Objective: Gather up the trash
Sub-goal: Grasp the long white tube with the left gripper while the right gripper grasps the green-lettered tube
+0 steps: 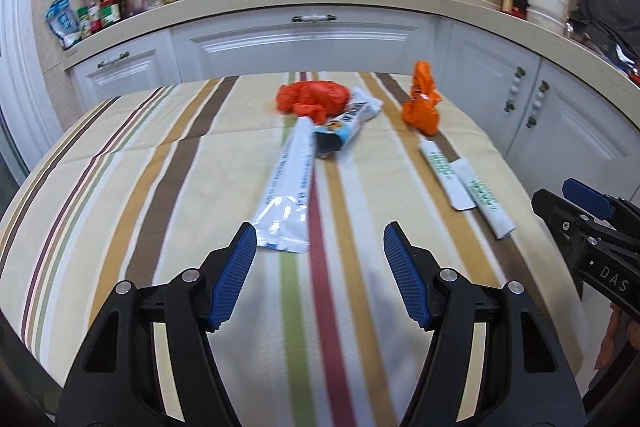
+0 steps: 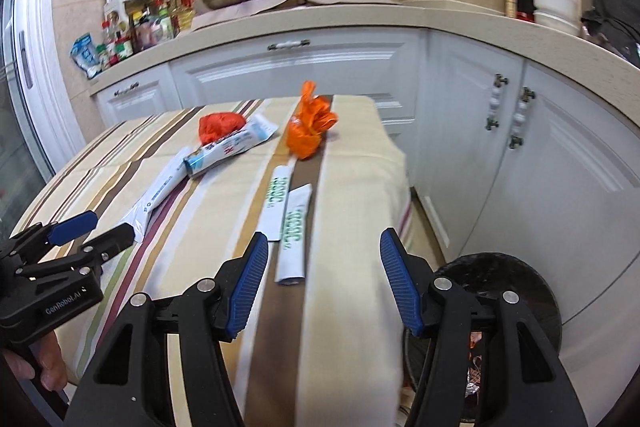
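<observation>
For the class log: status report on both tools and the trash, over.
Left tool open, empty. Right tool open, empty. Wrappers and orange bags on striped cloth. Nothing blocking.

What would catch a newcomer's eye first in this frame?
Two bright orange crumpled bags sit at the far end of the striped tablecloth, with white wrappers strewn toward the near side. Both the left gripper and right gripper hover open and empty over the table.

A matt striped cloth (image 1: 168, 163) covers the tabletop, carrying crinkled glossy orange plastic bags (image 1: 310, 99), shiny white plastic wrappers (image 1: 286, 187) and matt paper sleeves (image 2: 294, 227); both grippers are matt black plastic with ribbed blue pads (image 1: 236, 277).
</observation>
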### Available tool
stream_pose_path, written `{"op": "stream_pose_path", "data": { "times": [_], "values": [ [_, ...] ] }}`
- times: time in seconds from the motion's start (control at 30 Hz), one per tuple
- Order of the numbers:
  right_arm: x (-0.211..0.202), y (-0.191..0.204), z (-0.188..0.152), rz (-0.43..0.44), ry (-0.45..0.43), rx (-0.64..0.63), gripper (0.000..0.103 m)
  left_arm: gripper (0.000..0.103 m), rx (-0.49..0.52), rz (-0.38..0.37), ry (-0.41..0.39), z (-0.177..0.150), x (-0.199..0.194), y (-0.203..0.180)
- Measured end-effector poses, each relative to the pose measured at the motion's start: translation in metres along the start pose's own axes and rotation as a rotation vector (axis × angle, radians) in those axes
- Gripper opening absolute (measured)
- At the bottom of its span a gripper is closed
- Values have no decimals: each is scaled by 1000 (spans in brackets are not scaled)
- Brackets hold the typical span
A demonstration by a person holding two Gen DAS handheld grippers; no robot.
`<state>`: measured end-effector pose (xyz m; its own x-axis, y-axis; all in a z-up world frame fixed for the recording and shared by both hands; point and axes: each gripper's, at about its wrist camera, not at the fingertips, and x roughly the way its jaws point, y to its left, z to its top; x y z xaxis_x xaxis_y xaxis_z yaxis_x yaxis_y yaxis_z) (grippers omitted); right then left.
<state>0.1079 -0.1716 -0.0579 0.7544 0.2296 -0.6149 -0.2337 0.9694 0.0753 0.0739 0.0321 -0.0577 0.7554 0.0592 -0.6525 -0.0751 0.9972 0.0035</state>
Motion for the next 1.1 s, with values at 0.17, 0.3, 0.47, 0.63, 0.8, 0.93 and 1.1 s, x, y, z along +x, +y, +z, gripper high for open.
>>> {"op": "stream_pose_path", "data": {
  "times": [0.17,0.3,0.47,0.63,0.8,0.93,1.1],
  "values": [
    [15,11,4,5,53,-23,57,64,-35,18,14,-2,6,21],
    [26,17,5,-3,89,-42,57,64,-56,26,23,-1,12,33],
    [41,20,5,-1,144,-46,53,64,-79,31,39,1,20,43],
    [52,20,1,14,189,-49,38,64,-82,18,50,6,27,45],
    [51,18,0,22,189,-47,28,64,-61,9,61,10,38,37],
    [51,16,0,22,187,-46,21,64,-64,-6,86,11,46,35],
    [50,13,-1,26,183,-44,19,41,-64,-40,127,10,55,34]
  ]
}}
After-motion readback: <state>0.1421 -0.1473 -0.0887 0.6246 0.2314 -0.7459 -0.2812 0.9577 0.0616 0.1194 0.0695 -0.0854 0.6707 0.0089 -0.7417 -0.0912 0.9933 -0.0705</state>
